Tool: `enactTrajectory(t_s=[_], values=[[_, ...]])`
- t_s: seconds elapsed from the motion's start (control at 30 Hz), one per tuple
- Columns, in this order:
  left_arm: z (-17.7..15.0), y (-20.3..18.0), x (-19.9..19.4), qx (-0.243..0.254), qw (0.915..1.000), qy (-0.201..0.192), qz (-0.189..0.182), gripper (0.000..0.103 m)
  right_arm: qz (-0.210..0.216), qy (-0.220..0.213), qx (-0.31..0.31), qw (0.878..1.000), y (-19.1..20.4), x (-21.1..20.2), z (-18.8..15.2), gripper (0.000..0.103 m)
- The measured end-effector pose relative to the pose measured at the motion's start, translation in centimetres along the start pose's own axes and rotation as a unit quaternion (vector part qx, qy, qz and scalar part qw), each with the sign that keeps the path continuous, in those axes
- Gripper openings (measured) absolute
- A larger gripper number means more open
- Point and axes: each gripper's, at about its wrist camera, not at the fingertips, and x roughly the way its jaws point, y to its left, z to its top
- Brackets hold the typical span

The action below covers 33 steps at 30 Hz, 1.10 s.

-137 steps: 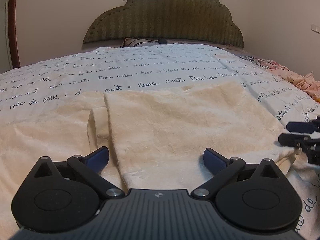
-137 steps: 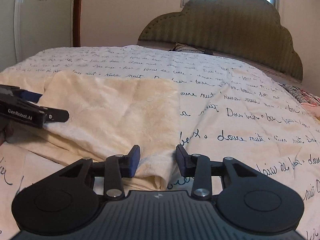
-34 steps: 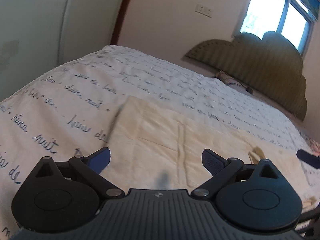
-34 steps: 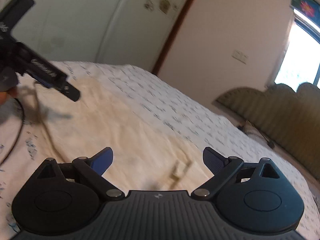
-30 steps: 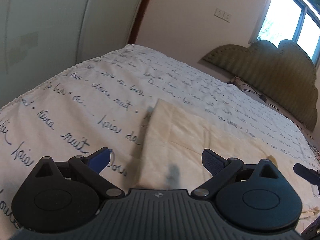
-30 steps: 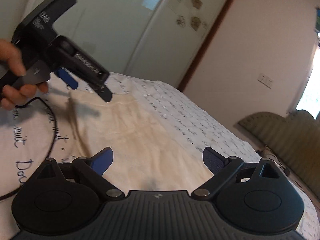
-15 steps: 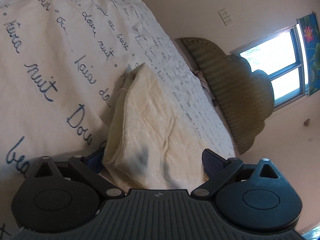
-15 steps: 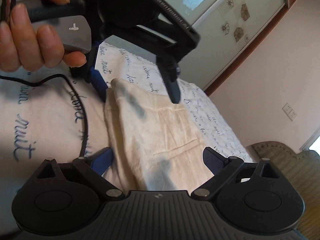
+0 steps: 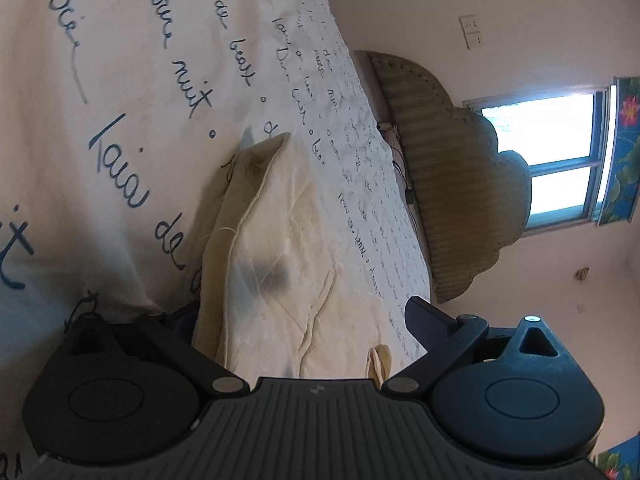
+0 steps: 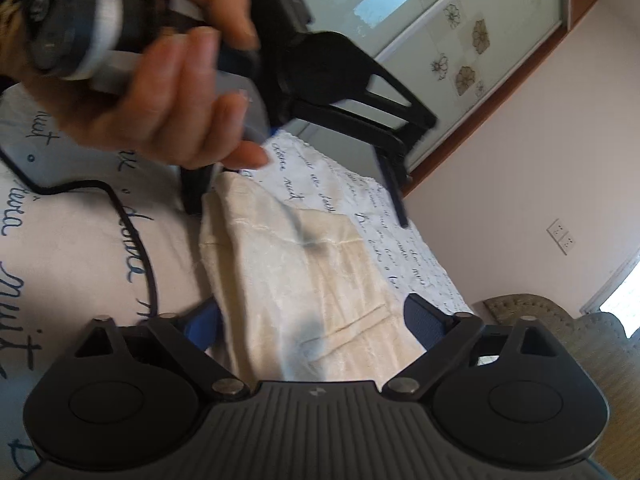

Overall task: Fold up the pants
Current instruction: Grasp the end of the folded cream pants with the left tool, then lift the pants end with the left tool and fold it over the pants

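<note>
The cream pants (image 9: pixel 280 264) lie folded on the bed, also seen in the right wrist view (image 10: pixel 312 280). My left gripper (image 9: pixel 300 316) is open, jaws wide, straddling the near edge of the pants; the cloth lies between them. It also shows in the right wrist view (image 10: pixel 296 196), held in a hand above the pants' far end. My right gripper (image 10: pixel 312 316) is open, jaws wide, with the pants' edge between them. The views are strongly tilted.
The white bedspread (image 9: pixel 120 80) with blue script covers the bed. An olive padded headboard (image 9: pixel 460 184) and a window (image 9: pixel 560 160) stand beyond. A black cable (image 10: pixel 132 232) lies on the bedspread. A wardrobe (image 10: pixel 420 28) with flower decals stands behind.
Both grippers have swung over to the pants' end, rolled sideways and come down low, so each now has the cloth edge between its open jaws. The left gripper sits closer than half a second ago.
</note>
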Motion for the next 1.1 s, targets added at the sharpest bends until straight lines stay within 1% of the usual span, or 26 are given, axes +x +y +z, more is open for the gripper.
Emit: enactTrajectory(t_s=[0.03, 0.07, 0.1, 0.13, 0.17, 0.2, 0.27, 0.33, 0.4, 0.43, 0.53, 0.6, 0.63, 0.67, 0.7, 0.73, 0.77, 0.8, 0.83, 0.87, 0.9, 0.97, 1.0, 1.03, 1.07, 1.1], values=[[0.1, -0.3, 0.2, 0.012, 0.9999, 0.000, 0.008, 0.094, 0.011, 0.003, 0.003, 1.000, 0.0, 0.1, 0.1, 0.072], [0.0, -0.6, 0.4, 0.021, 0.9996, -0.004, 0.020, 0.088, 0.019, 0.003, 0.007, 1.000, -0.1, 0.2, 0.1, 0.047], [0.0, -0.7, 0.6, 0.030, 0.9991, -0.006, 0.031, 0.083, 0.028, 0.004, 0.011, 1.000, 0.0, 0.2, 0.1, 0.035], [0.0, -0.8, 0.7, 0.035, 0.9986, -0.008, 0.039, 0.073, 0.037, 0.008, 0.014, 0.999, 0.1, 0.4, 0.0, 0.033], [0.0, -0.7, 0.7, 0.039, 0.9981, -0.010, 0.047, 0.059, 0.043, 0.009, 0.014, 0.999, 0.3, 0.3, 0.0, 0.028], [0.0, -0.6, 0.7, 0.042, 0.9976, -0.013, 0.053, 0.052, 0.045, 0.006, 0.012, 0.999, 0.5, 0.3, -0.1, 0.023], [-0.1, -0.3, 0.3, 0.046, 0.9971, -0.018, 0.059, 0.029, 0.050, 0.004, 0.015, 0.999, 0.5, 0.1, -0.1, 0.021], [-0.1, -0.2, 0.1, 0.048, 0.9967, -0.023, 0.061, 0.017, 0.053, 0.001, 0.023, 0.998, 0.2, 0.0, -0.2, 0.020], [-0.3, -0.5, -0.2, 0.054, 0.9964, -0.032, 0.057, 0.014, 0.064, -0.001, 0.047, 0.997, -0.6, 0.0, -0.1, 0.019], [-0.7, -1.1, -0.5, 0.067, 0.9952, -0.039, 0.059, 0.013, 0.069, -0.004, 0.059, 0.996, -1.0, -0.1, -0.2, 0.019], [-1.9, -3.4, -1.0, 0.113, 0.9884, -0.064, 0.078, 0.012, 0.078, -0.013, 0.087, 0.993, -2.1, -0.5, -0.4, 0.019], [-2.9, -4.9, -1.6, 0.138, 0.9839, -0.078, 0.082, 0.012, 0.084, -0.019, 0.105, 0.991, -2.7, -0.9, -0.5, 0.019], [-3.3, -5.7, -1.9, 0.150, 0.9817, -0.084, 0.084, 0.012, 0.091, -0.022, 0.116, 0.989, -3.2, -1.2, -0.6, 0.020], [-3.7, -6.4, -2.1, 0.158, 0.9798, -0.089, 0.084, 0.012, 0.114, -0.028, 0.136, 0.984, -4.1, -1.7, -0.8, 0.022], [-4.1, -7.1, -2.3, 0.167, 0.9781, -0.094, 0.082, 0.012, 0.149, -0.033, 0.160, 0.975, -5.4, -2.4, -1.2, 0.023], [-4.6, -7.9, -2.6, 0.176, 0.9762, -0.097, 0.080, 0.012, 0.195, -0.048, 0.191, 0.961, -7.2, -3.4, -1.7, 0.024], [-5.0, -8.6, -2.8, 0.186, 0.9742, -0.100, 0.079, 0.012, 0.245, -0.078, 0.233, 0.938, -9.3, -4.5, -2.8, 0.024], [-5.5, -9.4, -2.9, 0.197, 0.9716, -0.103, 0.080, 0.012, 0.275, -0.104, 0.271, 0.917, -11.3, -5.4, -3.8, 0.024], [-6.0, -10.2, -2.9, 0.206, 0.9692, -0.106, 0.082, 0.012, 0.279, -0.124, 0.312, 0.900, -13.4, -6.2, -4.9, 0.024], [-6.6, -11.0, -2.8, 0.214, 0.9673, -0.109, 0.082, 0.012, 0.261, -0.130, 0.344, 0.893, -15.0, -6.7, -5.8, 0.024], [-7.3, -11.8, -2.8, 0.221, 0.9657, -0.110, 0.079, 0.012, 0.232, -0.124, 0.368, 0.892, -16.3, -6.7, -6.4, 0.024], [-8.4, -13.5, -2.2, 0.235, 0.9633, -0.109, 0.071, 0.012, 0.173, -0.088, 0.391, 0.900, -17.6, -5.8, -7.4, 0.024], [-9.2, -14.4, -1.9, 0.245, 0.9609, -0.108, 0.069, 0.012, 0.158, -0.064, 0.399, 0.901, -17.8, -5.1, -7.8, 0.024], [-10.0, -15.2, -1.5, 0.256, 0.9584, -0.107, 0.068, 0.012, 0.159, -0.046, 0.409, 0.897, -17.9, -4.4, -8.4, 0.024], [-10.8, -16.0, -1.2, 0.265, 0.9563, -0.104, 0.065, 0.013, 0.168, -0.045, 0.428, 0.887, -18.1, -4.1, -9.1, 0.024], [-11.6, -16.7, -0.6, 0.276, 0.9539, -0.100, 0.063, 0.013, 0.176, -0.055, 0.454, 0.872, -18.3, -4.2, -10.0, 0.024]])
